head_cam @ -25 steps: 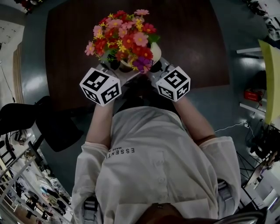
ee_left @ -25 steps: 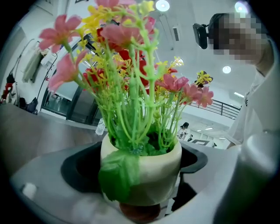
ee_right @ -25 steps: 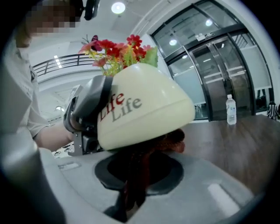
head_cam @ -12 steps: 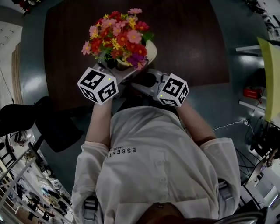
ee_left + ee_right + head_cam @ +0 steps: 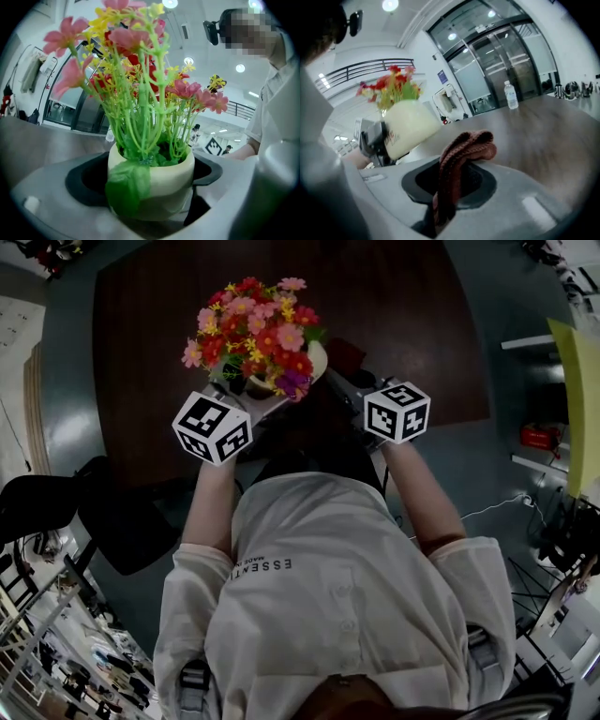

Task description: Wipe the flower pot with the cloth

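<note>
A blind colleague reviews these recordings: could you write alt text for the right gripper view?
A red-brown knitted cloth is pinched in the right hand-held gripper, bunching up above its jaws. Behind it, at left, is a tilted cream flower pot with red and yellow flowers; a water bottle stands far back on the brown table.

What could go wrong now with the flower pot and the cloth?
The flower pot is pinched in the left hand-held gripper and looks tilted in the right gripper view. Its smooth round side might slip, and it could drop. The cloth sticks out of the right hand-held gripper in a loose bunch, so it might pull free while rubbing or catch on the flowers.
</note>
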The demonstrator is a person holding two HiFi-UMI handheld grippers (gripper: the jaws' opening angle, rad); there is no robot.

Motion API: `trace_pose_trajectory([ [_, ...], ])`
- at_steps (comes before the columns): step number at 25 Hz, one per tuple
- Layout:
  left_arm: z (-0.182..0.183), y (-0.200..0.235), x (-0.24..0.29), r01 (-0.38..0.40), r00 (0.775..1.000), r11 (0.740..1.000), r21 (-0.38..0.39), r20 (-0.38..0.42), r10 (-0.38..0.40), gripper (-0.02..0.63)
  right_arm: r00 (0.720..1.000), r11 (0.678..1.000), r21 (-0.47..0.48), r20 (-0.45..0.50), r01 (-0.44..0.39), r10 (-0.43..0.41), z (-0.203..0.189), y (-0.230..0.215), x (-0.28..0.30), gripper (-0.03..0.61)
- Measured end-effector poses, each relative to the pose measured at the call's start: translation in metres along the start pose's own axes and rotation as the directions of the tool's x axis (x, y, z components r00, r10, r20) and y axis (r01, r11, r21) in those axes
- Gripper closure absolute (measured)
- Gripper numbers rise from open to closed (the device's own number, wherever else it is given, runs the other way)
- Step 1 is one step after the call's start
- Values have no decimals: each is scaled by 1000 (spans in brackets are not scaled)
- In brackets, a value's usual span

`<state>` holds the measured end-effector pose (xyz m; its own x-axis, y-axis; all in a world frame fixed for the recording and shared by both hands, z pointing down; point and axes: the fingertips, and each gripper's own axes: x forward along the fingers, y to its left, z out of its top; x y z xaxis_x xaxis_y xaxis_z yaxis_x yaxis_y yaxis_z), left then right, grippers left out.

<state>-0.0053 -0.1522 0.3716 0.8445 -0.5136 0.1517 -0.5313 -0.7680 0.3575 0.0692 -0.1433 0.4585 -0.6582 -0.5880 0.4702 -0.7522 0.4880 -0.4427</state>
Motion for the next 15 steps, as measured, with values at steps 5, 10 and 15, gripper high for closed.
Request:
trace_pose_trajectory([
  [5,-46,8,9,54,991,996,65,-130,-46,71,991,997,27,108,76,-79,44,-19,-3,531],
  [10,-89,11,23,97,976,987,130,-206,-69,72,998,999,0,58,35,-34,29,-20,6,531],
  [15,-116,21,35,127,968,973,191,-237,-80,71,999,999,-15,-25,29,-29,-2,-26,26,531],
])
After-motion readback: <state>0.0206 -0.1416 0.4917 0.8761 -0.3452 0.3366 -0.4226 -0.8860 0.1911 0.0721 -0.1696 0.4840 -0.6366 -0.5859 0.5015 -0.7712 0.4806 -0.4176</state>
